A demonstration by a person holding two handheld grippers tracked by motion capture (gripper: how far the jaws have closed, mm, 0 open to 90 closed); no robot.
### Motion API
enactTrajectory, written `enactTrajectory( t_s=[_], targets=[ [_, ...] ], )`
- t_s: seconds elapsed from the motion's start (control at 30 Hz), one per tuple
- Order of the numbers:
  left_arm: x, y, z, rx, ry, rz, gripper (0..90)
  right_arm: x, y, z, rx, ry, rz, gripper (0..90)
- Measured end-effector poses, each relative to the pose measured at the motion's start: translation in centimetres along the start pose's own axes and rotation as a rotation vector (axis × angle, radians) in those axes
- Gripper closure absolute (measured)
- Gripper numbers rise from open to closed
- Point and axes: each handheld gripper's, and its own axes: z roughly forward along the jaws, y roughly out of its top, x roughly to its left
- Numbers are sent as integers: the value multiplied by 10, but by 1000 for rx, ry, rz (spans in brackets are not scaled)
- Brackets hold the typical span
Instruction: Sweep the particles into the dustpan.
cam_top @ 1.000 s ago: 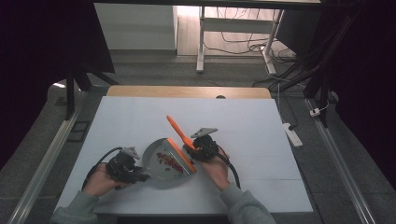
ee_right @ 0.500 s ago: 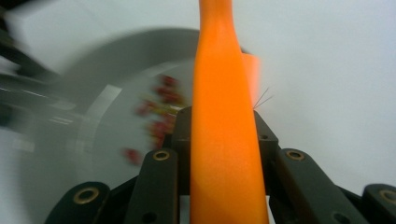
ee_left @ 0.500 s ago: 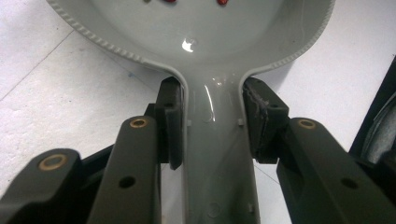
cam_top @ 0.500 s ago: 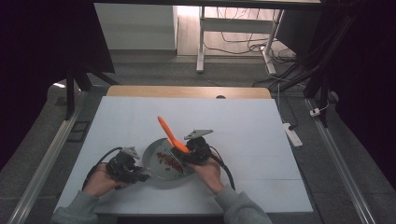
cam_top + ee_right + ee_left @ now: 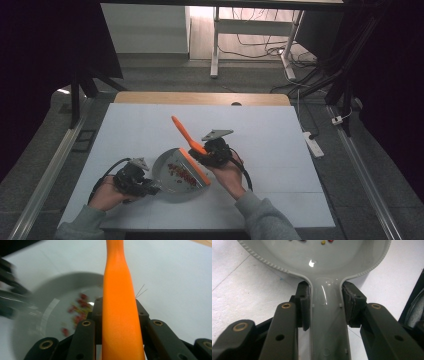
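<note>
White tabletop (image 5: 280, 150) under dim room lighting is noted; nearest the person, the left gripper (image 5: 325, 302) is seen clamped on the handle of a grey dustpan (image 5: 172, 175), jaws pressed against both sides of the handle, the pan lying flat and unmoved from a second ago. Beyond it, the right gripper (image 5: 212, 152) is closed around the handle of an orange brush (image 5: 187, 140), which over the last second has been shifted leftward so its head sits over the pan's edge. Small red and yellow crumbs (image 5: 180, 172) are seen inside the pan, so the sweep is judged nearly complete.
</note>
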Motion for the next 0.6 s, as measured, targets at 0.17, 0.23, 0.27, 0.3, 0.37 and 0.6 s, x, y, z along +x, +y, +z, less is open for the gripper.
enactTrajectory(
  t_s=[0.17, 0.23, 0.27, 0.3, 0.37, 0.6],
  targets=[
    [-1, -1, -1, -3, -1, 0, 616, -15, -19, 1, 41, -42, 40, 708],
    [-1, -1, -1, -2, -1, 1, 616, -19, -25, 4, 53, -53, 46, 708],
    [-1, -1, -1, -1, -1, 2, 616, -20, -27, 5, 59, -52, 51, 708],
    [-1, -1, -1, 0, -2, 1, 617, -20, -29, 6, 63, -49, 53, 708],
    [-1, 0, 0, 1, -1, 0, 617, -19, -30, 7, 65, -45, 53, 709],
    [0, 0, 1, 8, 0, 0, 617, 0, -30, 13, 56, 13, 47, 708]
  ],
)
